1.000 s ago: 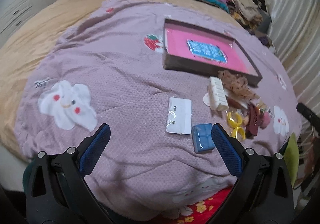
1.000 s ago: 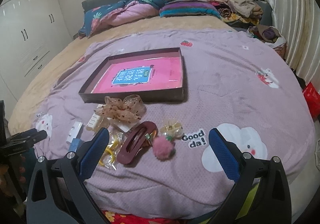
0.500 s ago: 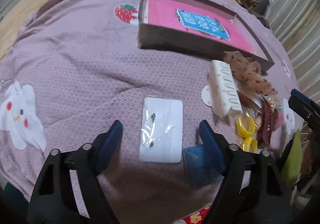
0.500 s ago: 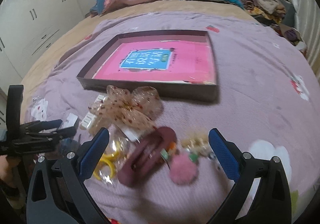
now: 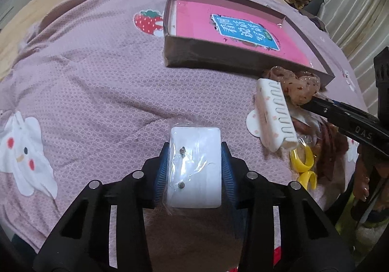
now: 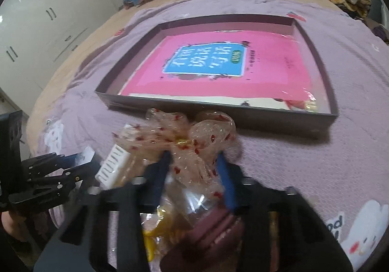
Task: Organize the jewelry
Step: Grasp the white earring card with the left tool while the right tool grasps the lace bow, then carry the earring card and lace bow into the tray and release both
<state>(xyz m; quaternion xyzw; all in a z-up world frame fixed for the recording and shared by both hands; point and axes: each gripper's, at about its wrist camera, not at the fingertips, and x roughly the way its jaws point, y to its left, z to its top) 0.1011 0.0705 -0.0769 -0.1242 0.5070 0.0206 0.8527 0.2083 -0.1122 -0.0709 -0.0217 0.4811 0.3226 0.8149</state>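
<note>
Both jaws had just been closing — the left gripper (image 5: 194, 169) clamped the white earring card (image 5: 194, 167), the right gripper (image 6: 194, 174) pinched the sheer bow (image 6: 192, 143) — ready for the box (image 5: 218, 55).

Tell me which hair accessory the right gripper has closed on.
The sheer beige bow with red specks, between the right gripper pads; the white comb clip and maroon clip lie free.

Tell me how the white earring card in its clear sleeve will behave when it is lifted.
The earring card looks thin and flat, so probably light and fairly stiff. Its glossy sleeve may let it slip between the left tool's pads. The small studs seem pinned, so they likely stay put.
</note>
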